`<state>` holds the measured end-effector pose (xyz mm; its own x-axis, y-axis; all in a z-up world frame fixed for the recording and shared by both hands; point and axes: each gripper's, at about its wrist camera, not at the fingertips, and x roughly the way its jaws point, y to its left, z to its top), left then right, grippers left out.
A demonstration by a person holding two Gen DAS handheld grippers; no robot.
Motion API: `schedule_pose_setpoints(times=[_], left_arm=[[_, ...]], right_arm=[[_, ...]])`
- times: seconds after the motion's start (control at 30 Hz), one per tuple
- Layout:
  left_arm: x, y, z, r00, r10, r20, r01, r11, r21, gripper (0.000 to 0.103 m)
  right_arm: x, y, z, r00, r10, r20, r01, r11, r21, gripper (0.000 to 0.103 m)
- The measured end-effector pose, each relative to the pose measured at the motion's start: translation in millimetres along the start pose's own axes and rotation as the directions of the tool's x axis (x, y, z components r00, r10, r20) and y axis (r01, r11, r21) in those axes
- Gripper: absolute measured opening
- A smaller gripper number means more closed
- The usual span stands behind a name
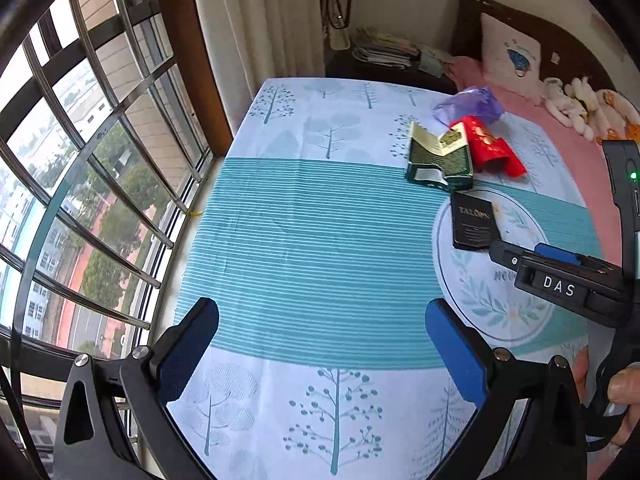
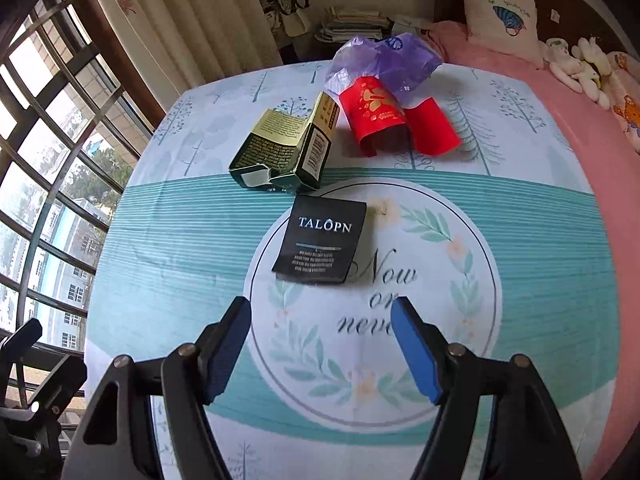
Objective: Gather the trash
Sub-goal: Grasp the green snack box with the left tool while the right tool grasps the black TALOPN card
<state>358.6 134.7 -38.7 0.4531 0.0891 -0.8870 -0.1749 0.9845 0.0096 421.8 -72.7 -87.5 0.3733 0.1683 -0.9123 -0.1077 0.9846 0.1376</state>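
Nothing collected yet as far as I can see: black packet (image 2: 320,239), green-gold box (image 2: 286,151), red wrapper (image 2: 386,120) and purple bag (image 2: 384,60) all lie loose on the desk (image 2: 168,232). Both sets of fingers spread wide, holding nothing. Right gripper (image 2: 320,344) sits just short of the black packet; left gripper (image 1: 322,354) is over bare cloth, well apart from the pile.

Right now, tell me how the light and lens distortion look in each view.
Left wrist view: strong daylight through the barred window, whose bars bow with fisheye curvature; the tablecloth is evenly lit, no glare. Right wrist view: the black TALOPN packet reads sharply, the table edge curves, and the frame corners are dark. Both grippers' jaws are open.
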Motion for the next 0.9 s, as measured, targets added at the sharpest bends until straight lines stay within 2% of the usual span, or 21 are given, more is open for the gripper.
schedule_pose_setpoints(times=[0.17, 0.2, 0.3, 0.37, 0.43, 0.47, 0.57, 0.73, 0.9], left_arm=[[25.3, 4.9, 16.1, 0.999, 0.033, -0.035, -0.036, 0.995, -0.088, 0.102], [28.5, 4.6, 18.2, 0.998, 0.039, -0.040, -0.043, 0.995, -0.095, 0.102], [35.1, 1.2, 25.2, 0.997, 0.052, -0.050, -0.057, 0.993, -0.105, 0.102], [37.8, -3.5, 30.7, 0.997, 0.056, -0.050, -0.061, 0.992, -0.109, 0.102], [38.6, -8.6, 37.7, 0.997, 0.052, -0.048, -0.057, 0.993, -0.107, 0.102], [38.9, -12.2, 41.1, 0.998, 0.050, -0.045, -0.054, 0.993, -0.105, 0.102], [40.5, -25.0, 53.5, 0.999, 0.038, -0.036, -0.041, 0.996, -0.085, 0.102], [47.5, -51.7, 78.3, 1.000, 0.008, -0.026, -0.009, 0.999, -0.037, 0.102], [68.9, -84.6, 105.0, 0.993, -0.094, -0.076, 0.096, 0.995, 0.023, 0.102]], right_arm=[[45.1, 5.4, 24.3, 0.998, -0.014, -0.064, 0.014, 1.000, -0.006, 0.073], [50.3, 6.7, 26.3, 0.997, -0.017, -0.072, 0.017, 1.000, -0.004, 0.075], [54.5, 15.7, 28.4, 0.998, -0.032, -0.059, 0.029, 0.998, -0.047, 0.078], [56.8, 23.2, 26.4, 0.996, -0.076, -0.045, 0.070, 0.991, -0.111, 0.078], [57.1, 26.1, 22.9, 0.995, -0.089, -0.032, 0.083, 0.984, -0.156, 0.076], [55.9, 24.7, 21.9, 0.996, -0.089, -0.023, 0.084, 0.982, -0.167, 0.068], [51.3, 16.5, 22.6, 0.998, -0.063, -0.009, 0.060, 0.981, -0.184, 0.061], [45.9, -6.0, 28.3, 1.000, -0.023, -0.018, 0.019, 0.984, -0.178, 0.058], [38.4, -38.3, 39.0, 1.000, -0.003, -0.003, 0.002, 0.992, -0.125, 0.053]])
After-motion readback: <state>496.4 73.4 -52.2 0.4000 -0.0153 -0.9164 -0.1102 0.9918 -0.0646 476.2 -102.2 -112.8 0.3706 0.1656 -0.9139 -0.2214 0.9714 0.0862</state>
